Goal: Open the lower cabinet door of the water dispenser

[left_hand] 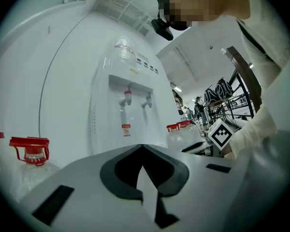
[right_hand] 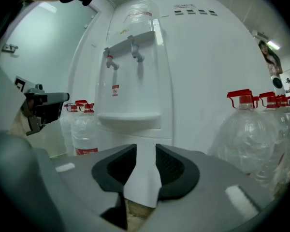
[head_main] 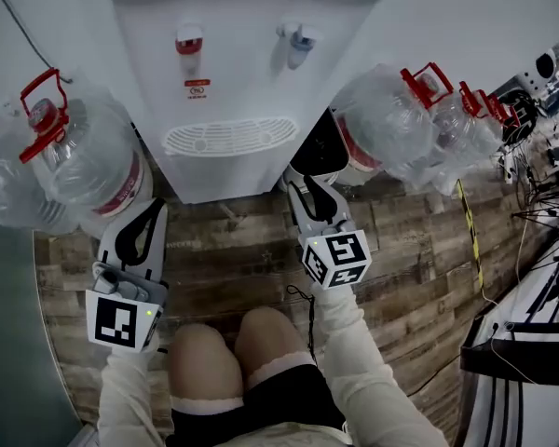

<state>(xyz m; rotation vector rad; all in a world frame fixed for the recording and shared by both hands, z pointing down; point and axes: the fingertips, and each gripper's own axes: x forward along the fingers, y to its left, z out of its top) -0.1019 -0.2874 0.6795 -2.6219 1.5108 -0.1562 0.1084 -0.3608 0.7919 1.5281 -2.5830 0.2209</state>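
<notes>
The white water dispenser (head_main: 225,73) stands against the wall ahead, with a red tap (head_main: 189,41), a blue tap (head_main: 298,43) and a drip tray (head_main: 228,136). Its lower cabinet front (right_hand: 135,138) fills the middle of the right gripper view, below the tray. My right gripper (head_main: 298,186) (right_hand: 146,149) is open just in front of that panel's right side, with nothing between its jaws. My left gripper (head_main: 156,205) (left_hand: 142,146) is shut and empty, its tips meeting, low at the dispenser's left front corner.
Large clear water bottles with red caps stand on the wooden floor either side of the dispenser: on the left (head_main: 84,156) (left_hand: 29,153) and on the right (head_main: 391,119) (right_hand: 249,139). The person's knees (head_main: 233,352) are just behind the grippers. Cables and equipment (head_main: 540,203) crowd the right.
</notes>
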